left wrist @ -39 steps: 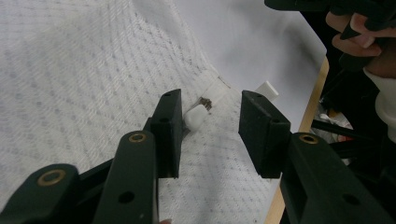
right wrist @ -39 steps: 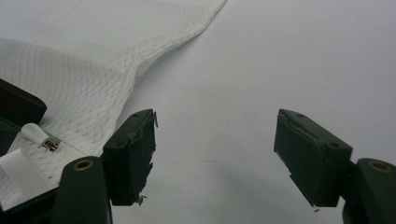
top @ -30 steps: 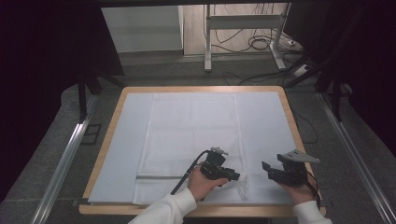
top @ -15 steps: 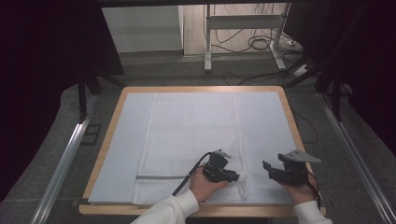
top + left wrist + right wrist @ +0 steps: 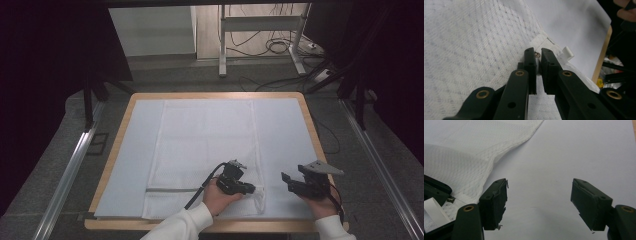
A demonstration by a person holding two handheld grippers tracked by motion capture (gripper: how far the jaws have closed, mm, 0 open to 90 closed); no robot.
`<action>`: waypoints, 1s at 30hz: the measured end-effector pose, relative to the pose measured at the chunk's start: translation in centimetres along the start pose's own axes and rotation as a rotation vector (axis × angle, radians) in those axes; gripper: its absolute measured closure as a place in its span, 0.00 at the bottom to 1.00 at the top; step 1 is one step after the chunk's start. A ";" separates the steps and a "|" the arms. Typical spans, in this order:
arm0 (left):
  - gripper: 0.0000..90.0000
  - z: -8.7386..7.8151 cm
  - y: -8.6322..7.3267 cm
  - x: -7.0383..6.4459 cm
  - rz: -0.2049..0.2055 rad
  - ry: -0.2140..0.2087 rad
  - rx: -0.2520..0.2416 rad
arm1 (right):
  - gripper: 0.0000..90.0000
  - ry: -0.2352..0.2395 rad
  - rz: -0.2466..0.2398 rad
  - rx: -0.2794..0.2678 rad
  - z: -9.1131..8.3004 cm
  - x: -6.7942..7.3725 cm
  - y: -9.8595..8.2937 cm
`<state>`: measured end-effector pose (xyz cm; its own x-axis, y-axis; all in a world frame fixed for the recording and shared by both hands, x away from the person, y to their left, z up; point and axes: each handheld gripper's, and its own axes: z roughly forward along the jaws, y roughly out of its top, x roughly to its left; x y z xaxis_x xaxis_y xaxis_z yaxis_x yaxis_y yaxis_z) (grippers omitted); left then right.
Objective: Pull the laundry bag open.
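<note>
A white mesh-patterned towel [image 5: 205, 135] lies flat on a pale sheet [image 5: 285, 130] that covers the wooden table [image 5: 120, 131]. My left gripper [image 5: 253, 189] sits at the towel's near right corner. In the left gripper view the jaws are shut on the hem of the towel [image 5: 474, 37], beside a small white label [image 5: 567, 52], where the left gripper [image 5: 538, 53] pinches it. The right gripper [image 5: 286, 179] hovers over bare sheet just right of that corner. Its jaws stand wide open with nothing between them [image 5: 539, 195]. The towel's edge [image 5: 461, 150] rises slightly near the left gripper's body [image 5: 436, 190].
The table's near wooden edge [image 5: 225, 226] runs just under both hands. Metal rails [image 5: 70, 170] flank the table on the grey floor. A desk frame [image 5: 222, 45] and cables [image 5: 280, 47] stand beyond the far edge.
The left gripper has slid slightly toward the near edge at the towel's corner. The right gripper has barely moved.
</note>
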<state>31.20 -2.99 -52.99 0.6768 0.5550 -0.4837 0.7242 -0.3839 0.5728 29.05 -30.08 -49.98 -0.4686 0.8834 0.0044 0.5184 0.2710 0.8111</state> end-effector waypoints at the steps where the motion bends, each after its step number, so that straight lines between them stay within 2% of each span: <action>1: 0.94 -0.1 0.1 0.1 -0.005 -0.009 -0.003 | 0.32 0.004 0.000 0.002 0.0 0.0 0.0; 8: 0.96 -0.4 0.1 0.2 0.000 -0.017 -0.002 | 0.32 0.010 0.001 0.007 0.1 0.1 0.0; 13: 0.97 -1.0 0.1 0.3 0.014 -0.028 -0.015 | 0.32 0.033 -0.006 0.013 0.1 0.5 0.1; 21: 0.97 -2.1 0.0 0.5 0.013 -0.052 -0.042 | 0.33 0.031 -0.005 0.013 0.1 0.4 0.1; 30: 0.97 -3.3 -0.1 0.5 0.039 -0.054 -0.064 | 0.34 0.029 -0.006 0.017 0.2 0.5 0.1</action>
<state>31.01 -0.26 -51.15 0.7115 0.4995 -0.4942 0.6886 -0.3553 0.6322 28.99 -29.56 -49.99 -0.4920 0.8705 0.0167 0.5275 0.2827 0.8012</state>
